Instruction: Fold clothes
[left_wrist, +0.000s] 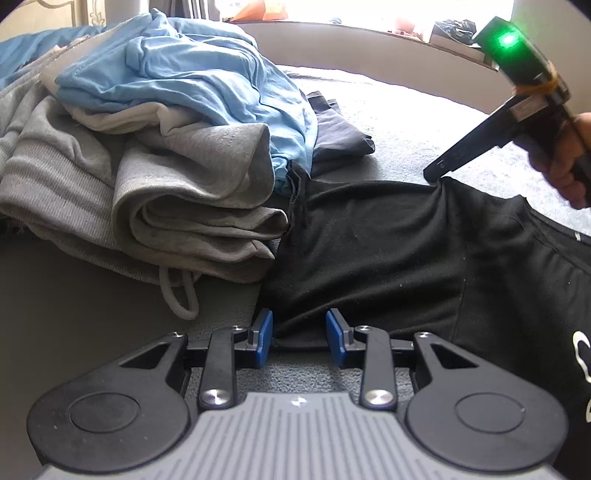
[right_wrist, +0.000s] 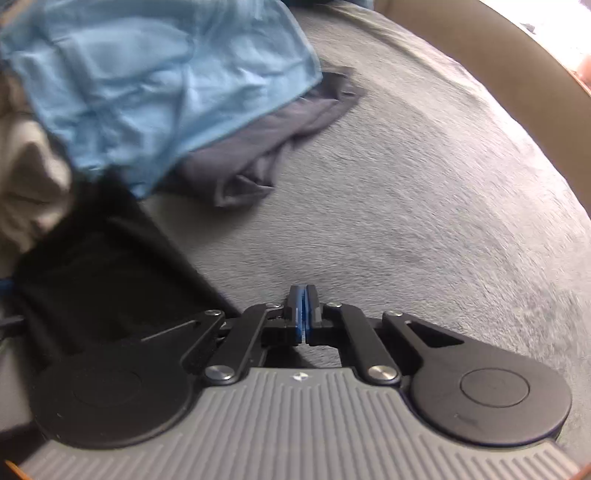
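The left gripper had its jaws partly apart around the near hem of the black shirt, which lay spread on the grey bedcover. The right gripper had its blue pads pressed together at the shirt's far edge, beside the heaped clothes pile

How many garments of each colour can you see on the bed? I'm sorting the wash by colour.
Light blue: 1
Grey: 2, as far as the pile shows
White: 1, mostly buried
Dark slate: 1
Black: 1
Total: 6
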